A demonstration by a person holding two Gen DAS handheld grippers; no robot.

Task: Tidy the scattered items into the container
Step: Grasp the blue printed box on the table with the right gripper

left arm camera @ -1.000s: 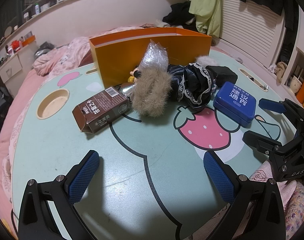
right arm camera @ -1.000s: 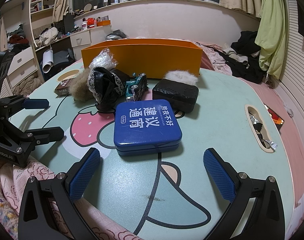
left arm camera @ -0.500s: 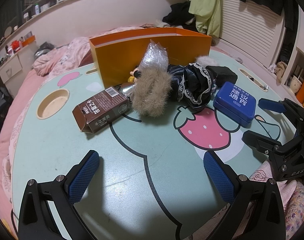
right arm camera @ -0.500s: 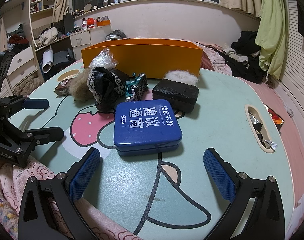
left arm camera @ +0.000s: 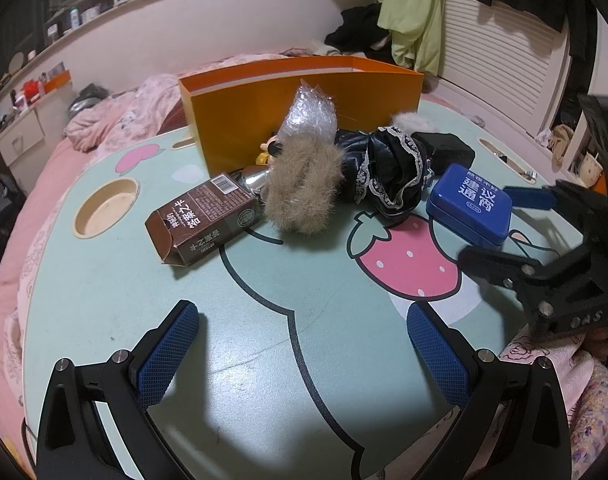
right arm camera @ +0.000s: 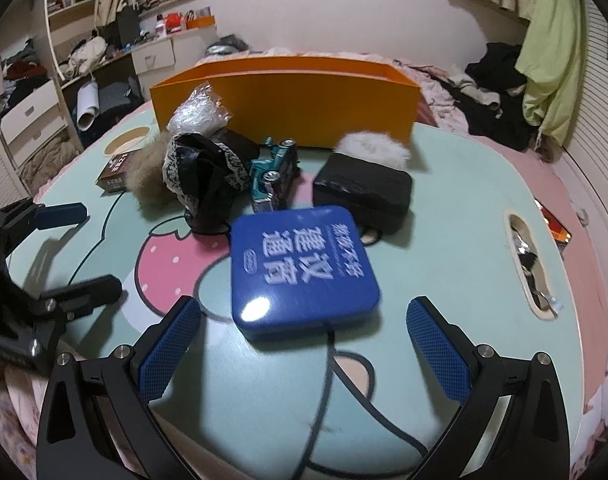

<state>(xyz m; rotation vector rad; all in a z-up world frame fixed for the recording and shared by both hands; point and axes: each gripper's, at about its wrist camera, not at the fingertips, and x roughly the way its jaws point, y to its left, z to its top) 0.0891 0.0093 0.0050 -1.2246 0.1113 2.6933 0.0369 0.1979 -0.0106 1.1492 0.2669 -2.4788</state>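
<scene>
Right gripper (right arm camera: 304,344) fingers wide, just short of blue tin (right arm camera: 301,268); left gripper (left arm camera: 299,350) fingers wide over bare tabletop (left arm camera: 263,300); orange box (left arm camera: 304,100) behind clutter.

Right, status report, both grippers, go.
Left gripper open, empty. Right gripper open, nearing blue tin. Orange box behind the clutter; path clear.

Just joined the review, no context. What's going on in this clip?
A person holds two handheld grippers over a mint-green cartoon-print table, tidying clutter into an open orange cardboard box. Nothing is gripped yet. The right gripper, jaws open, is lined up on a blue rectangular tin with white lettering, not touching it. The left gripper is open over bare table. A brown drink carton, tan fur piece, black lace-trimmed cloth, teal toy car and black case lie outside the box.
</scene>
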